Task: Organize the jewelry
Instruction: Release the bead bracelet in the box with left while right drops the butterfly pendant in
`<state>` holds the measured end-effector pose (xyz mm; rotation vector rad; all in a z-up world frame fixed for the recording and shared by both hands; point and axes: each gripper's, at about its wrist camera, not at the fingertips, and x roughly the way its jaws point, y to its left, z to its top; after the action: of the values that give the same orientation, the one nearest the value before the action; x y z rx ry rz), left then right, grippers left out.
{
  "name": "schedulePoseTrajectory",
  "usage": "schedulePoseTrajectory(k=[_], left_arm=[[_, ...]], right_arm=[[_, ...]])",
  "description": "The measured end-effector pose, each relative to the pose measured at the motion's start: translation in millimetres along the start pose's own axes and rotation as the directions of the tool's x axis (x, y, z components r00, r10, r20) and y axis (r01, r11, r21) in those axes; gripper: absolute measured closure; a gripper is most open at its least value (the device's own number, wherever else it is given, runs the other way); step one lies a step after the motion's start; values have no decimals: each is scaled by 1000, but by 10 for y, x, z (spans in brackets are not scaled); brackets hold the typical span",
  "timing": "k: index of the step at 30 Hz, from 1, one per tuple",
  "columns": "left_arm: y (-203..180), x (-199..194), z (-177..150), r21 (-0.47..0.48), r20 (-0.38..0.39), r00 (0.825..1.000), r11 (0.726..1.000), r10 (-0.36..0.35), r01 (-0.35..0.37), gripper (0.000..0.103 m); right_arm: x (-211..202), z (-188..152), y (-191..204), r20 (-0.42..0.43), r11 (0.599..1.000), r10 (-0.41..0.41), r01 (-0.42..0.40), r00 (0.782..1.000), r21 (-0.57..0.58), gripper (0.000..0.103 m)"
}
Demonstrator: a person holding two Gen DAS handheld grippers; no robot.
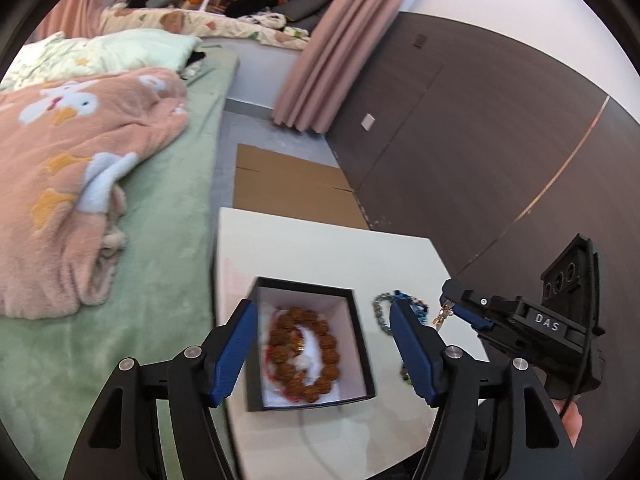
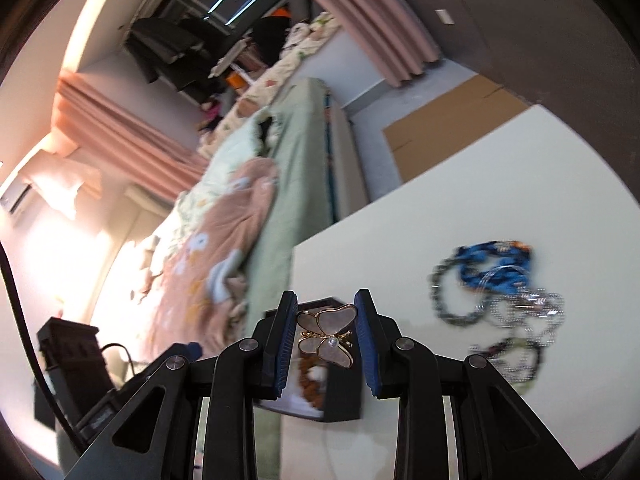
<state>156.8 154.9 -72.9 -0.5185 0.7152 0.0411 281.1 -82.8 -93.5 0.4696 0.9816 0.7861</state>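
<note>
**Butterfly brooch in transit to the box**

Left wrist view: my left gripper (image 1: 322, 344) is spread wide, holding nothing, hovering over the black box (image 1: 310, 340) on the white table (image 1: 320, 244). The box sits between my fingers, and the brown bead bracelet (image 1: 304, 356) already lies inside on the white lining. Just right of my right finger there's a loose pile of bracelets (image 1: 386, 312), partly hidden by that finger. Further right, my right gripper (image 1: 450, 304) comes in low with something small and gold dangling at its tip. Bed and pink blanket off to the left, not in play.

Right wrist view: my right gripper (image 2: 326, 336) is clamped on the butterfly brooch (image 2: 326, 334), wings pinched between both pads. The box (image 2: 344, 400) is directly below and behind the brooch, with the brown beads visible inside. The remaining pile (image 2: 500, 292), blue, grey and silver pieces, lies on the table to my right; blurred, can't separate items.

Judgement: step is carry-and-drop of the brooch. Next: centre over the box opening, lower, release. Risk: the left gripper hangs over the same opening, so it should back off first.
</note>
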Motion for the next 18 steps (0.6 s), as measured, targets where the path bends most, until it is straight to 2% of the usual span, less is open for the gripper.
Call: schedulePoseTrajectory(k=[6, 8, 9, 10, 12, 18], left_arm=[[124, -63, -44, -28, -1, 1000, 999, 25, -25, 33], [133, -69, -52, -29, -6, 1000, 999, 26, -26, 34], [127, -75, -57, -28, -6, 1000, 999, 26, -26, 34], [122, -78, -58, -25, -5, 1000, 999, 26, -26, 34], [95, -86, -72, -15, -4, 1000, 1000, 24, -24, 34], [-12, -57, -132, 0, -14, 1000, 1000, 8, -8, 34]], right_arm=[[294, -88, 261, -67, 996, 81, -83, 995, -35, 71], [400, -115, 290, -104, 998, 52, -57, 993, -42, 53], [416, -127, 272, -98, 999, 32, -36, 995, -37, 39], [396, -137, 246, -83, 999, 14, -17, 996, -34, 35], [329, -143, 154, -67, 999, -25, 24, 997, -21, 35], [140, -150, -7, -57, 998, -59, 59, 997, 5, 35]])
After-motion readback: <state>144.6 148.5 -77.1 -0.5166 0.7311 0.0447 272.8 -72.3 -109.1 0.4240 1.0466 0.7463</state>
